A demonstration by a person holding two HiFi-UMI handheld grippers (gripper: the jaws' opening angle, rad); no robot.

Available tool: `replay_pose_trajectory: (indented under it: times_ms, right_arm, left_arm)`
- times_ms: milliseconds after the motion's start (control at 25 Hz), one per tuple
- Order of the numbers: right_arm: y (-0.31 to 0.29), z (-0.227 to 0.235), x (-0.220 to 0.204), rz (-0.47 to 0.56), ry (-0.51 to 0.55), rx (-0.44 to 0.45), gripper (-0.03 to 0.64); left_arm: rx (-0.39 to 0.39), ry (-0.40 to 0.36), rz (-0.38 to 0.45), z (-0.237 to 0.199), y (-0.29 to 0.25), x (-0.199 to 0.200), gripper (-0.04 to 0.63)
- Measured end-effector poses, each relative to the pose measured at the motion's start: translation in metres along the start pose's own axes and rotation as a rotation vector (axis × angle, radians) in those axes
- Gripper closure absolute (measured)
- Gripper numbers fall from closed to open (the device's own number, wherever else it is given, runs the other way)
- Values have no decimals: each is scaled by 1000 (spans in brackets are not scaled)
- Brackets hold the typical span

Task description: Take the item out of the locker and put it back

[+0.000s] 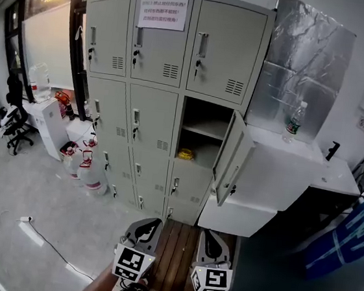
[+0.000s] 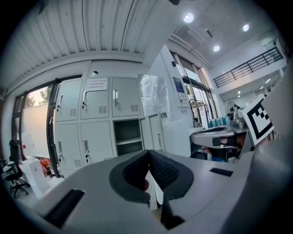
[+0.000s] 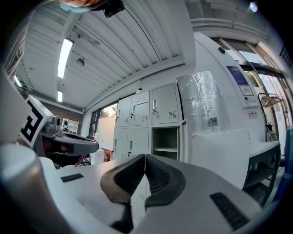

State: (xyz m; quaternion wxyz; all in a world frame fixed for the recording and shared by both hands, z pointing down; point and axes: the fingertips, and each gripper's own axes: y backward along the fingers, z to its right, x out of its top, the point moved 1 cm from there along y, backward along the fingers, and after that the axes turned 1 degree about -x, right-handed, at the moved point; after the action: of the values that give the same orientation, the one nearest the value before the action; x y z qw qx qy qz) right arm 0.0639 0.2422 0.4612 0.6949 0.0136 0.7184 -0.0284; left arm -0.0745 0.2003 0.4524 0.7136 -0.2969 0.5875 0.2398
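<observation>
Only in the head view: yellow item (image 1: 185, 154) on the floor of an open compartment (image 1: 205, 116) of the locker (image 1: 161, 41), toward its left edge, below a shelf (image 1: 204, 130); door (image 1: 229, 157) swung out rightward. In both gripper views, same compartment visible, contents too small to tell. Left tool (image 2: 149, 153) and right tool (image 3: 144, 157) closed tip to tip, gripping nothing, well apart from the locker. Bottle (image 1: 294, 122) upright on white tabletop (image 1: 335, 175).
</observation>
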Motion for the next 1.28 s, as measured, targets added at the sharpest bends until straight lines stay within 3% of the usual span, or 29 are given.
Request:
replay_pose_trajectory:
  times_ms: [440,960,1280]
  right_arm:
    - [-66,19,-9,-8,11,12,598]
    - [-224,71,-12,-43,-17,-24,598]
    - [-318,80,-38,-107,-36,-2,598]
  left_arm:
    - [2,1,-2,-34,-62,-3,572]
    - [-28,16,-28,-121,-207,5,572]
    - [-23,50,-87,-176,-278,-20,573]
